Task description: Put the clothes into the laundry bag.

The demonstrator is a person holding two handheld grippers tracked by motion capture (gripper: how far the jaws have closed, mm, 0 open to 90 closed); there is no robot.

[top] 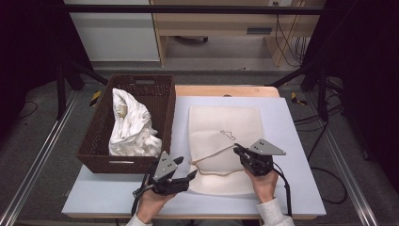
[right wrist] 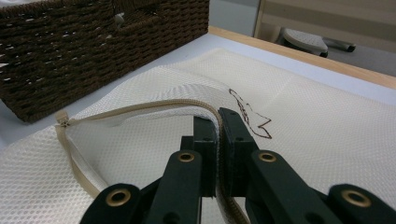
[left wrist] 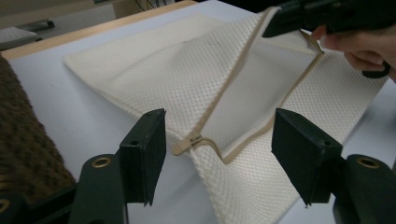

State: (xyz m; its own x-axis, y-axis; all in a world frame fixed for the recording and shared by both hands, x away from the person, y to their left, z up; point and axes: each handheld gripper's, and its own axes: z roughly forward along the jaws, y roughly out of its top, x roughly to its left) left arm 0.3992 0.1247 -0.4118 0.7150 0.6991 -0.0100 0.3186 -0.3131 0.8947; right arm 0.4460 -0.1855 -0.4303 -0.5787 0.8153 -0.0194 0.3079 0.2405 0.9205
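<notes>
A cream mesh bag [top: 225, 127] lies flat on the pale table [top: 287, 141], with a small brown figure [right wrist: 250, 116] printed on it. Its tan zipper edge [right wrist: 154, 106] is lifted off the bag in an arc. My right gripper [top: 237, 149] is shut on that edge and holds it up above the bag's middle [right wrist: 218, 116]. The zipper pull [left wrist: 191, 141] lies at the bag's left edge. My left gripper [top: 186, 167] hovers just above it, open, the pull showing between its jaws [left wrist: 218, 135] without touching the pads.
A brown woven basket [top: 101, 136] stands at the table's left with white cloth [top: 129, 125] piled inside, close to the bag's left side. A wooden strip [top: 226, 90] runs along the table's far edge. Bare table lies right of the bag.
</notes>
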